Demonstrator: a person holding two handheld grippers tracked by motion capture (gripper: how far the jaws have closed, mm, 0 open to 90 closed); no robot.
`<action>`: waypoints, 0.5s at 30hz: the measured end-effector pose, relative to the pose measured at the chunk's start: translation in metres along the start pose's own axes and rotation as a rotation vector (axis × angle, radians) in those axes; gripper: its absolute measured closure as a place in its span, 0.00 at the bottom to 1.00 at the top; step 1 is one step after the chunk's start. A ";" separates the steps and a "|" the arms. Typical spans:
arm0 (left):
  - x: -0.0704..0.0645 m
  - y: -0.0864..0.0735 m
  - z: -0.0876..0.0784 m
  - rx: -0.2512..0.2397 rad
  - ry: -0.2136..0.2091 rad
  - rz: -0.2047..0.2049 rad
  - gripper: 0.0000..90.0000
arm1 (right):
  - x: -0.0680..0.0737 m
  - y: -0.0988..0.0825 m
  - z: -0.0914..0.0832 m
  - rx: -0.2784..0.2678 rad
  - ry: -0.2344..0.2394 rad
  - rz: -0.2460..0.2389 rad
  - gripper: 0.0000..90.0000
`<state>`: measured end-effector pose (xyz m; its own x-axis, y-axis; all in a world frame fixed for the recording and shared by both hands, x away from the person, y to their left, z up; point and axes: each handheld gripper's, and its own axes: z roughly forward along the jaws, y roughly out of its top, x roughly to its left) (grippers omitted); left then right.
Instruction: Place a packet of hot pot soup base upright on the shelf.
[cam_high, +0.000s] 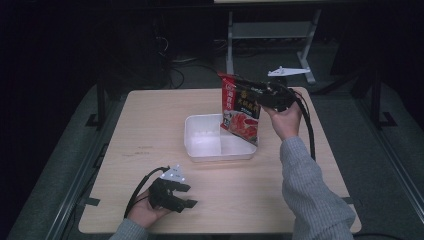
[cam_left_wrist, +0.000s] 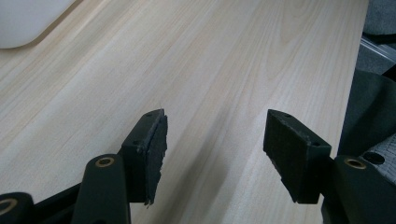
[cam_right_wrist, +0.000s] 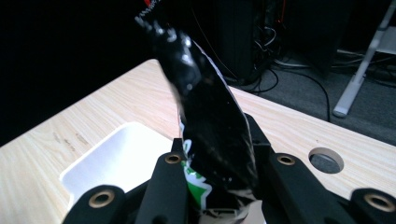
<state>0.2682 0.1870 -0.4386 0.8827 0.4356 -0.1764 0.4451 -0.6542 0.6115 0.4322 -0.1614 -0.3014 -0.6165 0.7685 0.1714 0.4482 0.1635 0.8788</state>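
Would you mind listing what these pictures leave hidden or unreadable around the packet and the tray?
- High view: the print on the red packet is too small to read.
- High view: the packet covers the white tray's far right corner.
- Left gripper view: the tray is cut off by the top-left edge.
- Right gripper view: the right gripper hides the packet's lower end.

bare table (cam_high: 150, 130) left of tray (cam_high: 196, 142)

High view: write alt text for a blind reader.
The right claw holds a red pouch upright above a white two-part tray on a wooden table. The left claw rests open near the front edge.
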 end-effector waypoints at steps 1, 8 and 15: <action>0.000 0.000 0.000 0.002 -0.001 0.002 0.43 | 0.000 -0.001 0.002 0.002 0.000 0.001 0.85; -0.001 0.001 0.000 0.000 -0.001 0.003 0.43 | 0.002 -0.012 0.011 0.017 0.004 -0.010 0.85; 0.000 0.001 0.001 0.000 -0.002 0.002 0.43 | 0.003 -0.019 0.016 0.025 0.006 -0.007 0.84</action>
<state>0.2683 0.1858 -0.4383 0.8837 0.4334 -0.1767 0.4435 -0.6547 0.6121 0.4322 -0.1520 -0.3252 -0.6236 0.7634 0.1685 0.4602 0.1843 0.8685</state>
